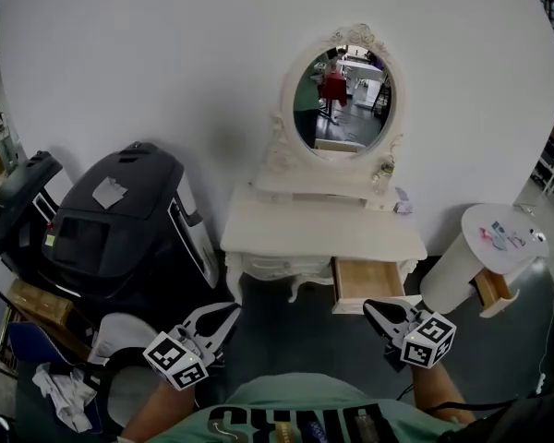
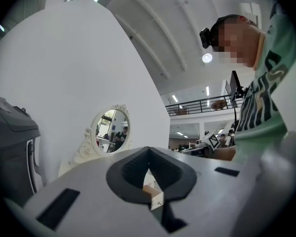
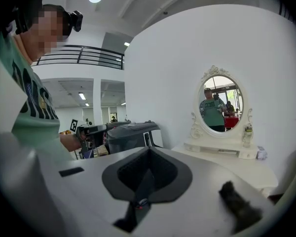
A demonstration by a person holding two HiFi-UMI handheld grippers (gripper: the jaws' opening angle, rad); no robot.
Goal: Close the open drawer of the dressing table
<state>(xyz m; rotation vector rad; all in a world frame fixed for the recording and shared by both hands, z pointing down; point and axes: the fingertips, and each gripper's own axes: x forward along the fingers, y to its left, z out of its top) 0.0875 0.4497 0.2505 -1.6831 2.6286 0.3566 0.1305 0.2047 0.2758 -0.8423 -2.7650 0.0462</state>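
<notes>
Drawer (image 1: 365, 282) is seen pulled out under desk (image 1: 295, 229); left claw (image 1: 229, 310) and right claw (image 1: 371, 307) are held shut, empty, short of it.

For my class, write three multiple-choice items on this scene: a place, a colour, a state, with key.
1. In the head view, the open drawer sits at which side of the dressing table? A left B right C middle
2. The dressing table is: A black B white C red
3. The right gripper's jaws are: A wide apart B shut on the drawer C shut, empty
B, it juts from the right end; B, top and mirror frame are white; C, jaws meet, nothing between.
</notes>
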